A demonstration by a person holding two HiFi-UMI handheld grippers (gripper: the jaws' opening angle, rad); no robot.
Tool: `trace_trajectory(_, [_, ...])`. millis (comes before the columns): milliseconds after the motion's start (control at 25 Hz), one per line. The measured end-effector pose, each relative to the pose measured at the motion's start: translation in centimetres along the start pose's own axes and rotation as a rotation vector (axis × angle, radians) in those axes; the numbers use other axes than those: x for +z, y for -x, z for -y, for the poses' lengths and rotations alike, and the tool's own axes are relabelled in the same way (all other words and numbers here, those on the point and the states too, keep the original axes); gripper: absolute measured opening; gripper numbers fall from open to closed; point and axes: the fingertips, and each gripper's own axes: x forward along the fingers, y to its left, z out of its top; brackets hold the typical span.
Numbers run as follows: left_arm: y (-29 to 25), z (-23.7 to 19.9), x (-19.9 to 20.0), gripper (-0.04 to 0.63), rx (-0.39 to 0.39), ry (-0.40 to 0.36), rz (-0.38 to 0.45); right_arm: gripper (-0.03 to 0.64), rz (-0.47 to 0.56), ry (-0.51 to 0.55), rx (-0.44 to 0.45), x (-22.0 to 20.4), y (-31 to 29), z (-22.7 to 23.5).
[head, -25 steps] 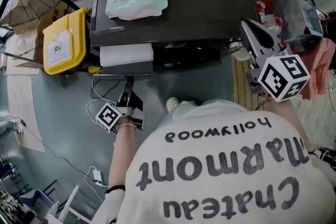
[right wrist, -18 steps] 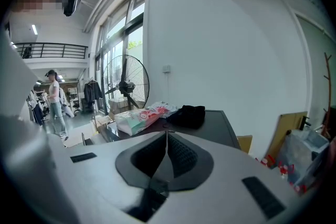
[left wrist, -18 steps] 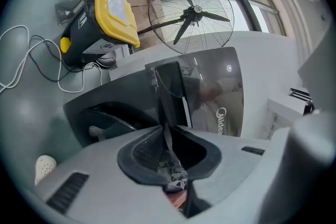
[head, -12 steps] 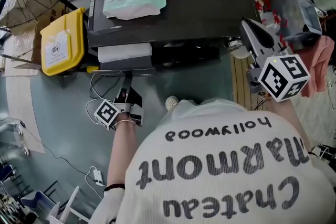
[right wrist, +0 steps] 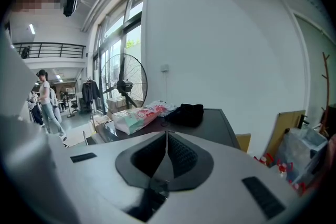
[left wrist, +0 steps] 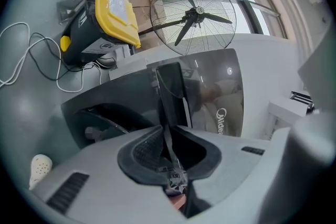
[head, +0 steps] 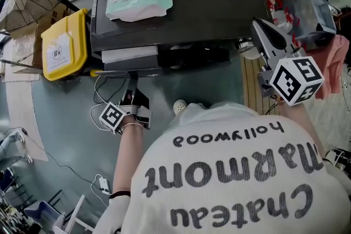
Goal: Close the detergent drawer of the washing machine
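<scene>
Head view: white detergent drawer [head: 130, 56] sticking out of washing machine [head: 219, 8] front, left gripper [head: 131, 96] just short of it, not touching, right gripper [head: 260, 33] off machine's right corner; left gripper view: left gripper [left wrist: 170, 86] jaws together, empty, facing machine front [left wrist: 215, 92]; right gripper view: right gripper [right wrist: 167, 139] jaws together, empty, detergent bag [right wrist: 137, 115] on machine top

Dark grey washing machine [head: 219, 3], white drawer [head: 130, 55], yellow bin [head: 60, 46]

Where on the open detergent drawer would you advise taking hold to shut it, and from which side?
Probably its front panel, approached from the front: the detergent drawer juts straight out of the washing machine, so a flat push should slide it in.
</scene>
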Motion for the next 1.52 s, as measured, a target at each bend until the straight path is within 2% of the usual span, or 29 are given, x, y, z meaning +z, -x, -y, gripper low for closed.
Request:
trace_trajectory(160, [-0.5,0.5,0.0,0.057,-0.007,0.053,0.018,0.034,-0.002,-0.003,-0.006,0.0,-0.1,0.2])
trace_trajectory(440, [-1.0,-0.2,0.5,0.057,0.019,-0.003,-0.002,0.034,-0.004,-0.001,-0.02,0.0,-0.1,0.6])
trace_trajectory(600, [-1.4,0.5,0.5,0.057,0.003,0.034,0.001,0.034,-0.01,-0.001,-0.027,0.0,0.1,0.8])
trace_trajectory(760, [-1.5,0.3,0.7,0.057,0.007,0.001,-0.002,0.034,-0.016,-0.004,-0.032,-0.3,0.3,0.9])
trace_trajectory(880, [-1.8,1.0,0.5,0.057,-0.005,0.037,0.008,0.034,-0.016,-0.01,-0.039,-0.5,0.4,1.1])
trace_trajectory(1000, [-1.9,0.2,0.9,0.057,0.027,0.015,0.008,0.035,-0.018,-0.014,-0.042,-0.7,0.4,1.1])
trace_trajectory(1240, [-2.3,0.8,0.8,0.057,0.004,0.046,0.024,0.034,-0.021,-0.016,-0.052,-0.8,0.9,1.2])
trace_trajectory(1360, [-2.1,0.2,1.0,0.058,0.039,-0.01,0.013,0.034,-0.023,-0.016,-0.053,-0.9,1.1,1.0])
trace_trajectory(1520, [-2.4,0.6,1.0,0.058,0.022,0.016,0.02,0.034,-0.025,-0.022,-0.049,-1.2,1.0,0.8])
